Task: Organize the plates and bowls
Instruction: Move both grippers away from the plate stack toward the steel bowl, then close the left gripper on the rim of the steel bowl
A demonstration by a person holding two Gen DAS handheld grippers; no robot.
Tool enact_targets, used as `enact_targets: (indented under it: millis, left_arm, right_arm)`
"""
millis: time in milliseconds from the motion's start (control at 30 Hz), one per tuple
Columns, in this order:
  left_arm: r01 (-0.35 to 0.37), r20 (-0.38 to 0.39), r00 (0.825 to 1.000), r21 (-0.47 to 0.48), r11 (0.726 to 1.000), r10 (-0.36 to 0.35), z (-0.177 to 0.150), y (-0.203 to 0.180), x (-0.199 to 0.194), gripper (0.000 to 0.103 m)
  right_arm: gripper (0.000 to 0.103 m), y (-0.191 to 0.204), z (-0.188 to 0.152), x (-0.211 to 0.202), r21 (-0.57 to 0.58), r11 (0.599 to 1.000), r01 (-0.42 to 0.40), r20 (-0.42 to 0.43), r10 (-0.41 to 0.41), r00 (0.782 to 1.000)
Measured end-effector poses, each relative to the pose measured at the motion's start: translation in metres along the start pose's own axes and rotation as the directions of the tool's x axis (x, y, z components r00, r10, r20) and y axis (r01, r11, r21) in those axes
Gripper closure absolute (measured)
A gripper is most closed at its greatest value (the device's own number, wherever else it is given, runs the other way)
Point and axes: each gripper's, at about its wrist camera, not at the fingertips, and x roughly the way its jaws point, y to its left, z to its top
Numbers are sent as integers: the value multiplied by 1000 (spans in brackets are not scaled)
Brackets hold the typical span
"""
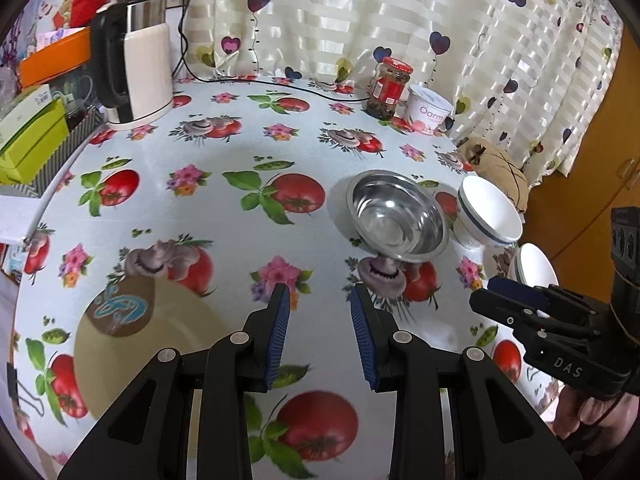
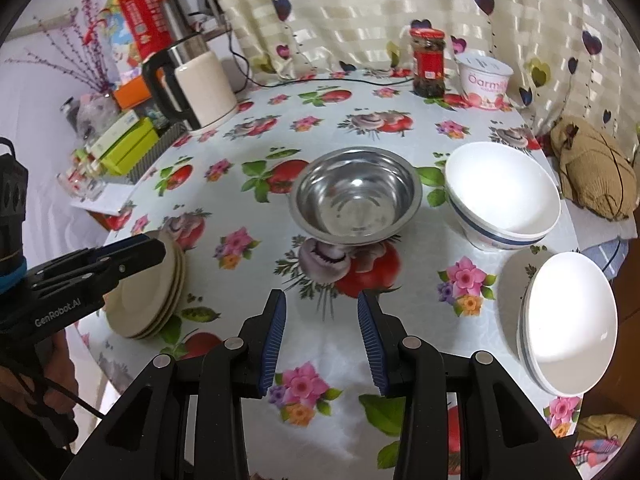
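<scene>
Table (image 2: 248,216) with fruit-print cloth carries everything. Plates (image 2: 150,292) stacked at its left edge, under the left tool (image 1: 319,330), which is released, holding nothing. Steel bowl (image 2: 356,196) mid-table, upright. White bowl (image 2: 502,194) just right of it; more white bowls (image 2: 568,322) nested nearer, by the right edge. Right tool (image 2: 321,338) released, above bare cloth, short of the steel bowl.

Pale tablecloth (image 2: 256,248) printed with red tomatoes, pink flowers, mushrooms, shiny steel bowl (image 2: 355,196), white blue-banded bowls (image 2: 502,194), beige plates (image 2: 148,300), cream curtain (image 2: 360,12) with purple hearts, red-lidded jar (image 2: 429,62)
</scene>
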Motion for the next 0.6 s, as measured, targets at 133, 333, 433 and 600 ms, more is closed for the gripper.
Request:
enact_targets:
  millis: [133, 333, 433, 600]
  left_arm:
    - [18, -4, 1000, -5, 1000, -18, 14, -6, 15, 71]
    - [39, -33, 999, -12, 999, -39, 33, -14, 44, 71]
    - [53, -51, 997, -21, 998, -54, 39, -19, 59, 71]
    - [60, -82, 995, -50, 997, -64, 45, -22, 76, 70]
  right_arm:
    - [68, -9, 8, 9, 25, 1000, 15, -3, -15, 1000]
    - [68, -19, 19, 21, 44, 999, 31, -10, -31, 999]
    - [68, -20, 23, 24, 45, 999, 30, -10, -30, 1000]
    - [68, -25, 30, 33, 54, 998, 36, -15, -35, 999]
